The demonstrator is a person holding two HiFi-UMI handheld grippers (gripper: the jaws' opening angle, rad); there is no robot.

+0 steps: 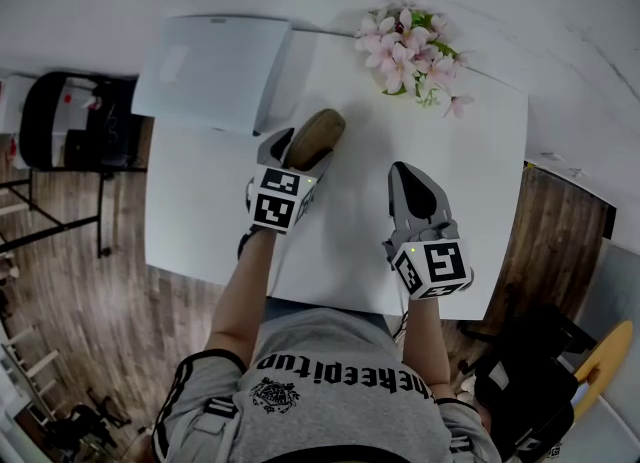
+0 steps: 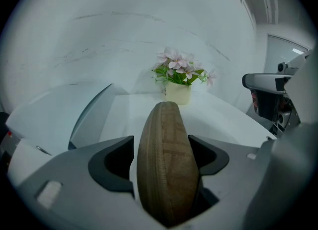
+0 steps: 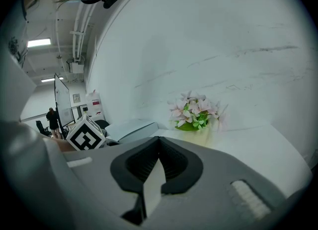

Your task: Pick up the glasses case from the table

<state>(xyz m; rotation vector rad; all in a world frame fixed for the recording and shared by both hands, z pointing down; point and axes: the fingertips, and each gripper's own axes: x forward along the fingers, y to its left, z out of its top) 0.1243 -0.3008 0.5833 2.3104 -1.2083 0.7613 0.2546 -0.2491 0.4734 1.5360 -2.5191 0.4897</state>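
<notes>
Toward the far half of the white worktop (image 1: 200,221): a brown, cloth-covered, pod-shaped glasses case (image 1: 318,133), its long axis running away from the person. The surface reads as coarse weave with a ribbed seam down its length, so it is likely grippy rather than slick. It is probably a stiff shell under the cloth, light and not fragile. The rounded flanks could still squirt out of a pinch taken too high or too near a tapered end. Best hold, by my reckoning: across the short width at the fattest mid-section, pads low on the flanks. The left hand-held gripper (image 1: 303,148) is angled down over the case's near end with its jaws spread wide, one on each side. The case fills most of the gap, yet dark slack shows in both pad hollows, so no squeeze is evident. The case appears to rest on the worktop, not lifted. The right hand-held gripper (image 1: 407,171) hovers well apart to the right, jaws drawn together on nothing. Beyond the case, by the wall, stands a cream pot (image 2: 178,94) of pink flowers (image 1: 405,51). At far left lies a pale grey flat slab (image 1: 215,71), identity unclear.
</notes>
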